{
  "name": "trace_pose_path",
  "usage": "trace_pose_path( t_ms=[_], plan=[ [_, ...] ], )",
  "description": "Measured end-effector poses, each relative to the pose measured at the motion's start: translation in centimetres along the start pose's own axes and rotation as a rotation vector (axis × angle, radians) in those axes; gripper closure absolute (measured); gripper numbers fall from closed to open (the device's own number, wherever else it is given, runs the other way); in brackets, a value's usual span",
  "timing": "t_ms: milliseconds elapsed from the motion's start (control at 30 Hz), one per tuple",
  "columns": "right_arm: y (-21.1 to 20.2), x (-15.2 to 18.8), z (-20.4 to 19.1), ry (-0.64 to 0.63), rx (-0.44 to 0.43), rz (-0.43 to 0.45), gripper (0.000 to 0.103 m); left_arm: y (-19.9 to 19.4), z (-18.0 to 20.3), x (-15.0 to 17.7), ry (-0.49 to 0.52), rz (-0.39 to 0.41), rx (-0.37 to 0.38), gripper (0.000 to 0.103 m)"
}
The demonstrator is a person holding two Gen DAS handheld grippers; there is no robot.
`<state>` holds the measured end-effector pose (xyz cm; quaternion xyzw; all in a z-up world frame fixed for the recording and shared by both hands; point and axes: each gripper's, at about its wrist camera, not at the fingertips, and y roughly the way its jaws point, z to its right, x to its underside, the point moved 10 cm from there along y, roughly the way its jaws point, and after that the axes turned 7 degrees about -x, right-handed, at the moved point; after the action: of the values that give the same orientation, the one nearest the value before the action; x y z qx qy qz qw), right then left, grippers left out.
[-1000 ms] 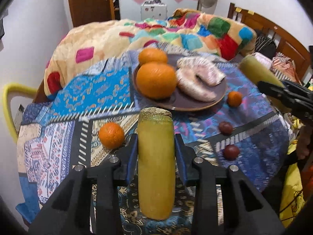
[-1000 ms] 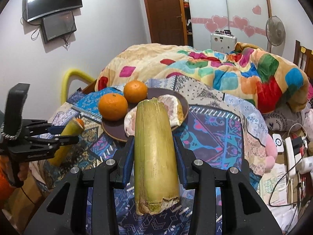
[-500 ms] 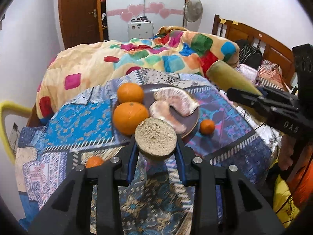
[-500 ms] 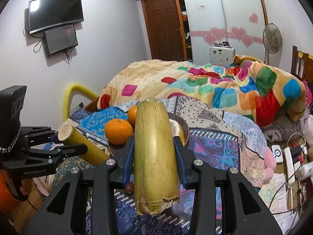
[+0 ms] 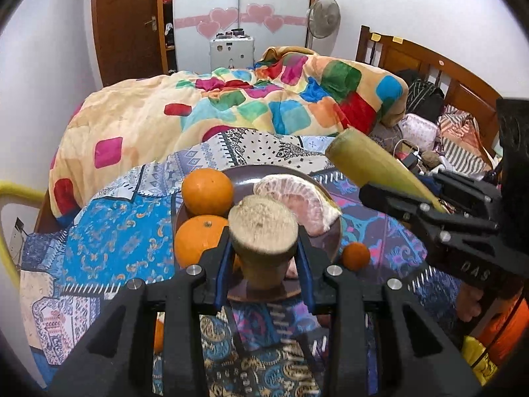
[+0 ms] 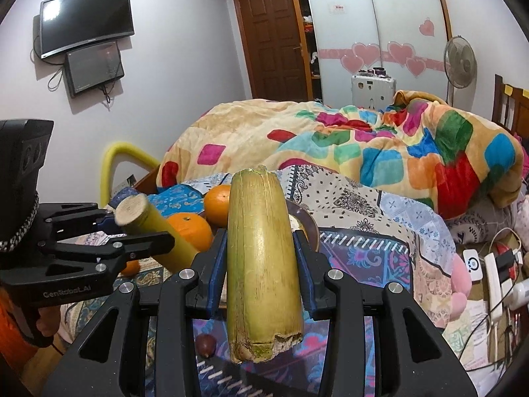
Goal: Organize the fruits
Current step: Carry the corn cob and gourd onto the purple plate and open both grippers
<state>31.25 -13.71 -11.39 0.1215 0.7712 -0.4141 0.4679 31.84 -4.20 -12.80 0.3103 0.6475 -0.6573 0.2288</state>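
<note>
My left gripper (image 5: 263, 251) is shut on a yellow-green sugarcane piece (image 5: 263, 231), held above the bed with its cut end toward the camera. My right gripper (image 6: 259, 258) is shut on a second sugarcane piece (image 6: 261, 258), held upright; it also shows in the left wrist view (image 5: 373, 168). Below stands a brown plate (image 5: 244, 178) with two oranges (image 5: 207, 191) and pomelo segments (image 5: 297, 198). A small orange (image 5: 355, 256) lies right of the plate. The left gripper with its cane shows in the right wrist view (image 6: 145, 221).
The plate rests on a patterned blue cloth (image 5: 125, 231) over the bed. A colourful quilt (image 5: 264, 106) is heaped behind it. A dark small fruit (image 6: 205, 344) lies on the cloth. A wooden headboard (image 5: 429, 63) and clutter stand to the right.
Both grippers have risen with their sugarcane pieces. The left cane has tilted from lying flat to pointing its cut end at the camera. The plate now sits lower and farther.
</note>
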Motion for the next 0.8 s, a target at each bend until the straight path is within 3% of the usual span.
trace_pose_path(
  t_ms=[300, 467, 633, 800],
  plan=[
    [2.5, -0.4, 1.0, 0.014, 0.020, -0.035, 0.068, 2.1, -0.4, -2.7, -0.016, 0.001, 0.012, 0.067],
    [3.7, -0.6, 1.1, 0.007, 0.033, -0.052, 0.068, 3.8, -1.6, -3.9, -0.045, 0.003, -0.036, 0.063],
    [4.9, -0.2, 1.3, 0.013, 0.032, -0.088, 0.068, 5.6, -2.2, -3.4, -0.074, -0.040, -0.010, 0.060],
    [5.8, -0.1, 1.7, 0.009, 0.053, -0.112, 0.068, 5.3, -2.9, -2.5, -0.080, -0.034, -0.009, 0.053]
  ],
)
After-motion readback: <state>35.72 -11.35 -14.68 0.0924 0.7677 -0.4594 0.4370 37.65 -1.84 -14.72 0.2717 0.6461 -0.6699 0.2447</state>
